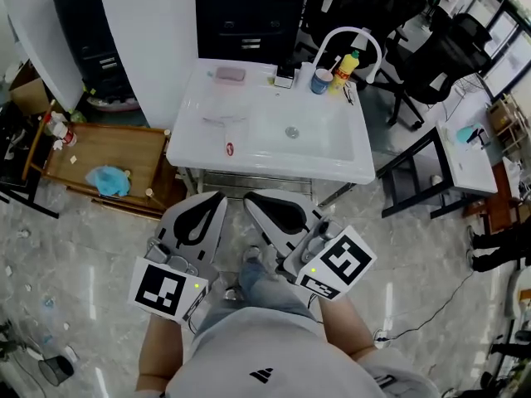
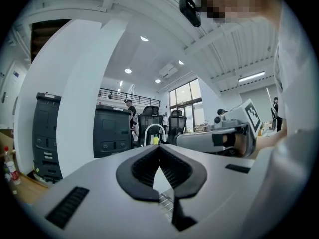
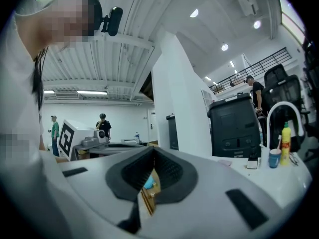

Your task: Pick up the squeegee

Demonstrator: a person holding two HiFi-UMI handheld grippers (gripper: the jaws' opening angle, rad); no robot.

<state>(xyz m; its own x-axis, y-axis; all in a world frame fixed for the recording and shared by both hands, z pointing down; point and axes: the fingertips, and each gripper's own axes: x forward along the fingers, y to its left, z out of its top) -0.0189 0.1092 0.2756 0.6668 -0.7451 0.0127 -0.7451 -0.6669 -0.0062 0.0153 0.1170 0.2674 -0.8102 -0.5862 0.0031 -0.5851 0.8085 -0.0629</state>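
At the far left of the head view we count one low wooden table (image 1: 124, 152) with one blue cloth (image 1: 108, 179) on it, standing beside the left edge of the white sink unit (image 1: 191, 152).

We hold two grippers level in front of the unit's front edge. The left gripper (image 1: 214, 199) has its jaws clenched tip to tip with nothing between them, as its own view shows (image 2: 159, 147).

The one squeegee (image 1: 225, 121) lies flat on the unit's left part, just left of the basin and well apart from both grippers. Only the head view shows it; neither gripper view does. One pink block (image 1: 230, 75) sits at the back edge behind it.

The right gripper (image 1: 253, 198) is also clenched and empty (image 3: 153, 149).

Along the back edge toward the right corner stand one arched white faucet (image 1: 348, 36), one blue cup (image 1: 321, 80) and one yellow bottle (image 1: 347, 66). The right gripper view shows all three clearly, while the left gripper view shows only the faucet's arch clearly. Each gripper view shows the other gripper's marker cube.
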